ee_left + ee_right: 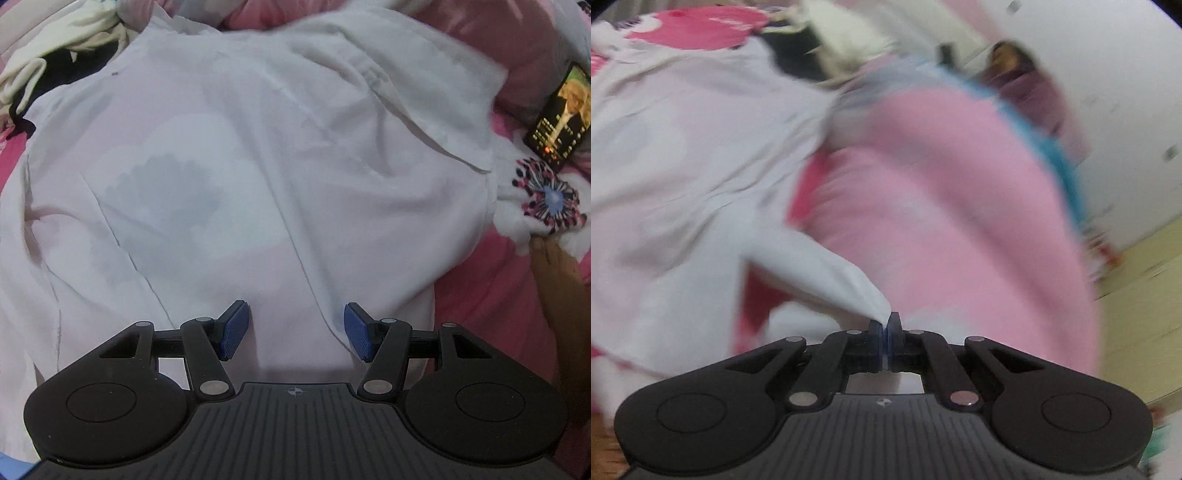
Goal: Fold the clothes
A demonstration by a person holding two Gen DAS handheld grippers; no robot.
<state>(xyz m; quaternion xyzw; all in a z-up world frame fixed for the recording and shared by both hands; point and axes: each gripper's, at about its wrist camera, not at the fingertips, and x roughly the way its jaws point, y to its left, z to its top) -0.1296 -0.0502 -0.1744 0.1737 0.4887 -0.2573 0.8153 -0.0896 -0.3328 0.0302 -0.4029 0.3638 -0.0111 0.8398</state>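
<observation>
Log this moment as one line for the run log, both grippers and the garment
task: fold clothes | left gripper: open, above white garment | right gripper: shut on white garment corner, lifted | surface: pink bedding

Ahead of left claw (297,332): open white garment (240,177), flat | far left: heaped clothes (55,70) blocked | right: phone (561,118) and patterned item (546,195) lay near | right view: bare pink bedding (942,206), passable
</observation>
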